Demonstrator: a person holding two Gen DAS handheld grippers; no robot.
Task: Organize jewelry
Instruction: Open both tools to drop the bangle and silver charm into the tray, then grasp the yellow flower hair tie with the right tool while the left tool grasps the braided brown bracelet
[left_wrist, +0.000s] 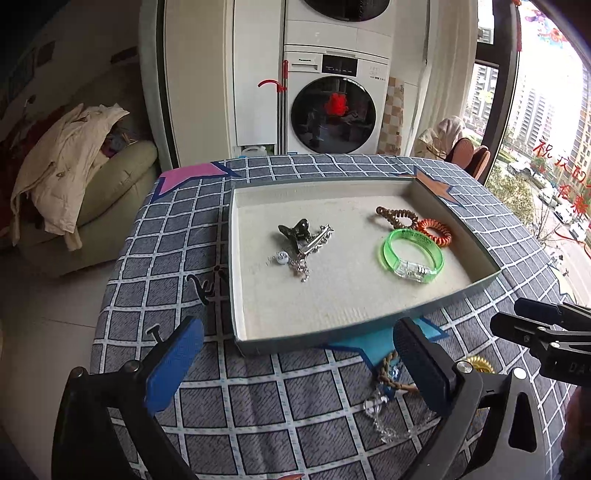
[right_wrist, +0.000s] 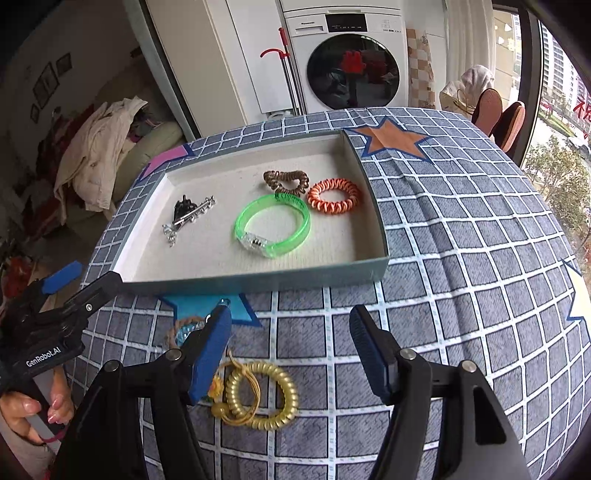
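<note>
Both grippers hover low over the checked tablecloth (right_wrist: 461, 258), just in front of the shallow cardboard tray (right_wrist: 258, 278), and the sorting looks a good way through. Inside the tray already: a green plastic bangle (right_wrist: 273, 225) near the front right, an orange coil hair tie (right_wrist: 334, 195) just behind it toward the right wall, a brown coil hair tie (right_wrist: 286, 179) touching the bangle's far edge, and over on the left a black claw clip (left_wrist: 293, 229) tangled with a silver barrette and chain (left_wrist: 314, 243). Still out on the cloth, on the near side of the tray: a gold coil hair tie (right_wrist: 264, 397) with a yellow cord looped through it, a braided brown bracelet (left_wrist: 388, 373) with a blue bead, and a clear crystal chain (left_wrist: 384, 417) trailing nearest of all. So, by my count, three or so pieces left to go. The right gripper (right_wrist: 291, 354) is spread wide and empty, its left pad just beside the gold coil, which lies a little below and inside the gap. The left gripper (left_wrist: 295, 362) is also released, holding nothing; the braided bracelet and crystal chain sit right against its right-hand finger, in front of the tray's near wall.
</note>
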